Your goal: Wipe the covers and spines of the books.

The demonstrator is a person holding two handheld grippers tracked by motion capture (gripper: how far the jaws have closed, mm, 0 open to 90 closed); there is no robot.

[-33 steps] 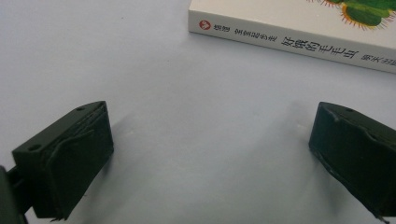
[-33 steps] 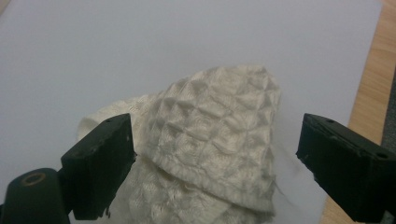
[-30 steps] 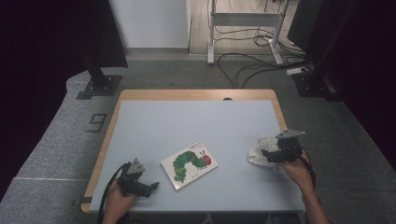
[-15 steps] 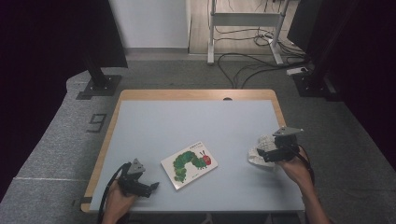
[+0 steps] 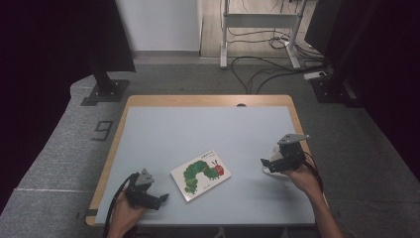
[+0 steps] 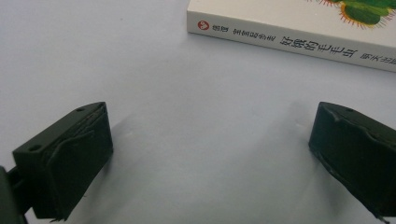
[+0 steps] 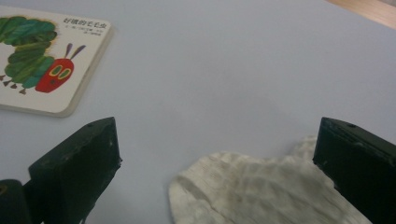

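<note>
White cloth [image 7: 261, 191] lies on the table between the right claw's [image 7: 212, 154] just-spread, untouching jaws.

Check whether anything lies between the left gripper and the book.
Nothing visible does. In the left gripper view, bare table runs from the open fingers to the book, whose spine faces the left gripper. The cloth lies far off, under the right gripper.

Book [image 5: 200, 174] on table [image 5: 198, 129] near front, cloth [image 5: 273, 169] to its right, well apart.
</note>
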